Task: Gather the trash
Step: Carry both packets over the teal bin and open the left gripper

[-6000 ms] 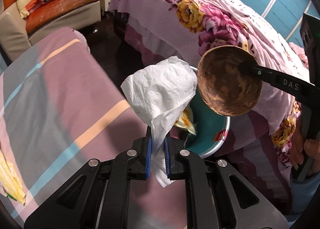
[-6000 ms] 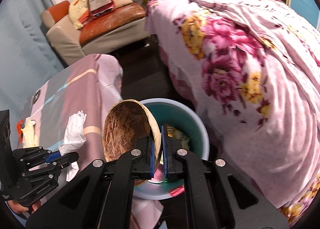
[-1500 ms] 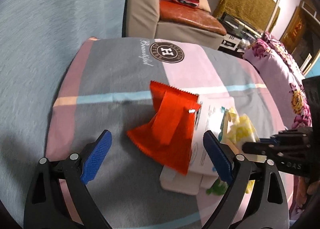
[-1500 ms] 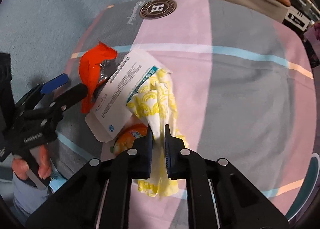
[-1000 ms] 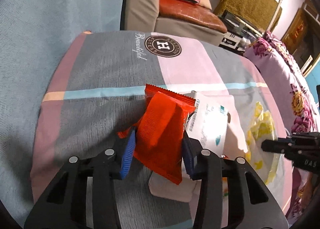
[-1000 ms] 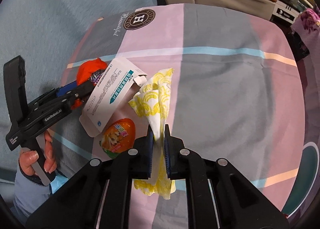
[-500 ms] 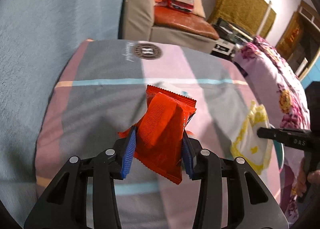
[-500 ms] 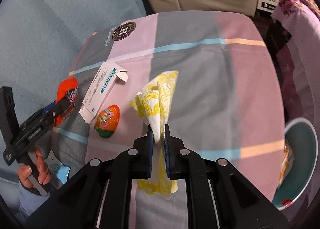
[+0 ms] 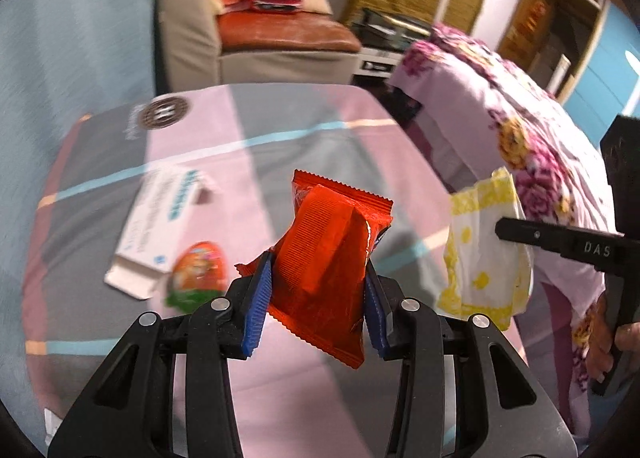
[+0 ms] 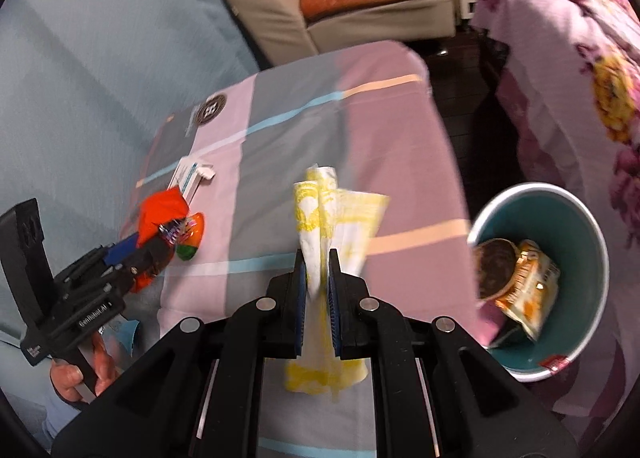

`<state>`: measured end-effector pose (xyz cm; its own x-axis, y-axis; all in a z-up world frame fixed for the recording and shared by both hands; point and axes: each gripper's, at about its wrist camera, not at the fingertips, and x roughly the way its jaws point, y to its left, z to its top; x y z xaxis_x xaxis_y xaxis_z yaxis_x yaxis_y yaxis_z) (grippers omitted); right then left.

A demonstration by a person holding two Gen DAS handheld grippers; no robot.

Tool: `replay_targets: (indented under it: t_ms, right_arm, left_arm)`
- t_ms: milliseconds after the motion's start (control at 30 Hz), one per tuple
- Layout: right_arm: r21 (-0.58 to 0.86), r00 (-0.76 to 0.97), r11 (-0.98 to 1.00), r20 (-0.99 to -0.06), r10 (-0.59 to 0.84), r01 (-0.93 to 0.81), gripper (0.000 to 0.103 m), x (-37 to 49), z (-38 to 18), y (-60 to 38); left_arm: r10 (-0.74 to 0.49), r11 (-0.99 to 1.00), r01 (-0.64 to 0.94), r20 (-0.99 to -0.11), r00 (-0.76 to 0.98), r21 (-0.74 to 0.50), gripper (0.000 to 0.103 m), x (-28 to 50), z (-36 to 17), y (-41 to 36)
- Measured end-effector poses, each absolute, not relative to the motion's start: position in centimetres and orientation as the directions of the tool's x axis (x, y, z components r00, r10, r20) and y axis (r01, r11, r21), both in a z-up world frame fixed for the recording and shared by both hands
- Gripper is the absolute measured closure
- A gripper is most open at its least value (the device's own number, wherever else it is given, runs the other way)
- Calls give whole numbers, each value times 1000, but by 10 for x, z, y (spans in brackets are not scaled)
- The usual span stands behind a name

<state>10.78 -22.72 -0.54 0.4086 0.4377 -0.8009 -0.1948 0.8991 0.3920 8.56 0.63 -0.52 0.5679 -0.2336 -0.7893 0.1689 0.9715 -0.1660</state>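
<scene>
Blue-padded fingers (image 9: 256,298) of the left gripper (image 9: 318,300) press from both sides on a red snack wrapper (image 9: 328,258), which stands up crumpled between them, lifted off the striped cloth (image 9: 280,130) below. On that cloth, to the left in the left wrist view, lie a white carton with teal print (image 9: 156,218) and, just beside its near end, an orange egg-shaped package (image 9: 198,274). The right gripper (image 10: 318,278) has its pads closed tight on a yellow-and-white paper napkin (image 10: 336,214); the napkin's folds rise above the pads and its lower part hangs beneath them. In the right wrist view a teal trash bin (image 10: 580,218) stands at the right, beside the cloth's edge and next to a bed with a pink floral cover (image 10: 568,38). Inside the bin lie a brown round shell (image 10: 494,270) and an orange-and-yellow wrapper (image 10: 528,282). A hand (image 10: 88,366) grips the left gripper's handle at the lower left of that view. Beyond the cloth a beige couch with an orange cushion (image 9: 280,30) stands against the wall.
</scene>
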Motion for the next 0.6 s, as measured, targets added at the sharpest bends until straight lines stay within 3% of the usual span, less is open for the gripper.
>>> replay_targets:
  t_ms: [600]
  right_arm:
    - [484,538,873,-722,435,-56,93,78,2,-357]
  left_arm:
    - [-289,927,359,-824,488,-112,61,93,-11,-125]
